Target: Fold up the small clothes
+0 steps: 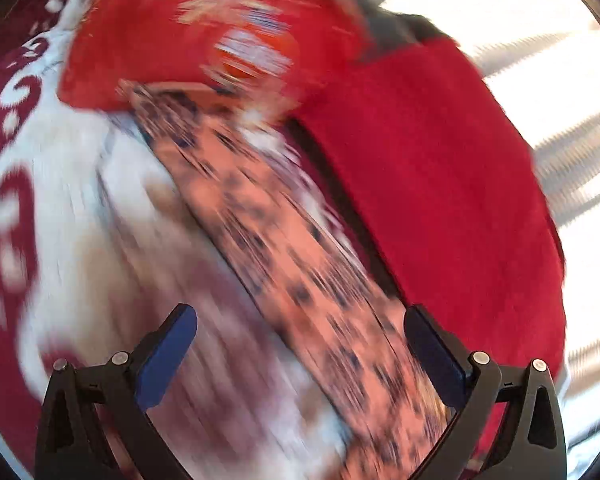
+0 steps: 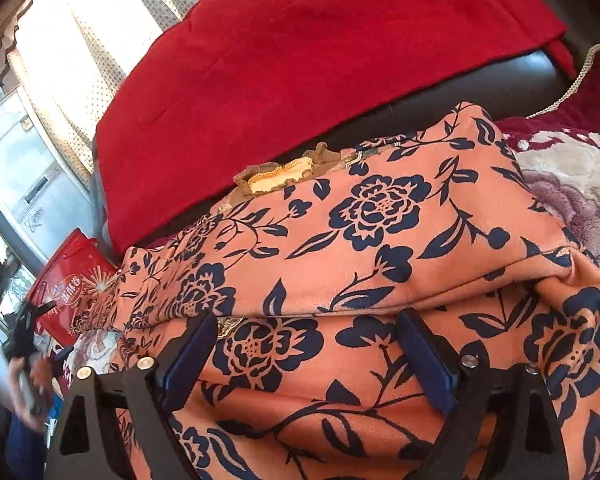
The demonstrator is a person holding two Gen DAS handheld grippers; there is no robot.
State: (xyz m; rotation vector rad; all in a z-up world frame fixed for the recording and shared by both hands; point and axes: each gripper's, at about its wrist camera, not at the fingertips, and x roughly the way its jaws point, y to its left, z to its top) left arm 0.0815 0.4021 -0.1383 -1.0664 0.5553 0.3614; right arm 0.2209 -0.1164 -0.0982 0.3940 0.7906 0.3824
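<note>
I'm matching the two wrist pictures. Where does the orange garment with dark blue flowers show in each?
Left wrist: the orange garment with dark blue flowers runs as a blurred diagonal band from upper centre to the bottom.
Right wrist: it fills the centre and bottom, folded over.
Shared landmark: the plain red cloth lying beside it.

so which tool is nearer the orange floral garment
Right. The right tool sits open just over the orange floral garment. The left tool, also open, appears further off, above its blurred strip.
</note>
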